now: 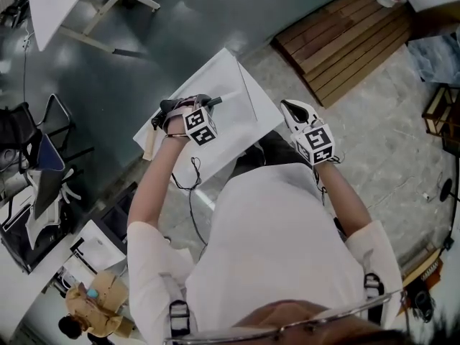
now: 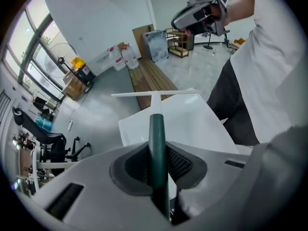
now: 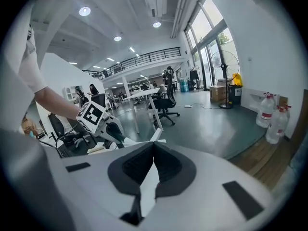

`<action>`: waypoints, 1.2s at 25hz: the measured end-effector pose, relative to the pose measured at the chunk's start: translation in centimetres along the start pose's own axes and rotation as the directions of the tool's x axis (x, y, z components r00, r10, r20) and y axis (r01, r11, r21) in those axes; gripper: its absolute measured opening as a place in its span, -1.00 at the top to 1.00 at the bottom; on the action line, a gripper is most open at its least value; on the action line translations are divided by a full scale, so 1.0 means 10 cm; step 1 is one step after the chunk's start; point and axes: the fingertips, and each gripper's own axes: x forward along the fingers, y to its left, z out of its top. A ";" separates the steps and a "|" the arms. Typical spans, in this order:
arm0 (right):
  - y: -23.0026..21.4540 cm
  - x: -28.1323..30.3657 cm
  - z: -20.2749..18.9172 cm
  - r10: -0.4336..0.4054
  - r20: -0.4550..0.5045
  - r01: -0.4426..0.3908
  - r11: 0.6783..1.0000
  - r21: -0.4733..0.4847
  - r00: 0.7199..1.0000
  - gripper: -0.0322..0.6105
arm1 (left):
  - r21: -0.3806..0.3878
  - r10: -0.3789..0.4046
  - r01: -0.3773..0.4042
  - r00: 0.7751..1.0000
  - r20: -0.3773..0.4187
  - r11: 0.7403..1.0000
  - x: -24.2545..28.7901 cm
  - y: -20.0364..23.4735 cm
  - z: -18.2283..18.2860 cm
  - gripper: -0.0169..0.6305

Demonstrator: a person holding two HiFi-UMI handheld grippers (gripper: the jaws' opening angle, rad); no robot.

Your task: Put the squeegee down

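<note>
My left gripper (image 2: pixel 157 153) grips the squeegee (image 2: pixel 156 124) by its green handle, blade ahead over the white table (image 2: pixel 197 124). My right gripper (image 3: pixel 154 147) is closed, empty.

I'm in a big open-plan office hall: ahead of my right jaws stand white tables (image 3: pixel 138 94) and wheeled office chairs (image 3: pixel 166 103) on a polished grey floor (image 3: pixel 207 124), a railed mezzanine (image 3: pixel 144 58) above them, tall windows (image 3: pixel 211 30) to the right.

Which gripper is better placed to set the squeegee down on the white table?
Left. The left gripper is clamped on the squeegee by its handle, above the white table. The right gripper holds nothing, jaws together.
</note>
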 end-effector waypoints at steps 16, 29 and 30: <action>-0.15 0.36 -0.03 0.042 -0.055 -0.041 0.999 0.023 0.998 0.89 | 0.187 -0.124 0.146 0.984 -0.127 0.971 0.73 0.18 -0.12 0.73; -0.13 0.47 -0.15 0.061 -0.112 -0.059 0.998 0.021 0.992 0.89 | 0.189 -0.174 0.182 0.983 -0.059 0.965 1.22 0.26 -0.30 0.73; -0.13 0.48 -0.16 0.063 -0.116 -0.061 0.998 0.021 0.991 0.89 | 0.190 -0.169 0.177 0.984 -0.060 0.966 1.26 0.26 -0.31 0.73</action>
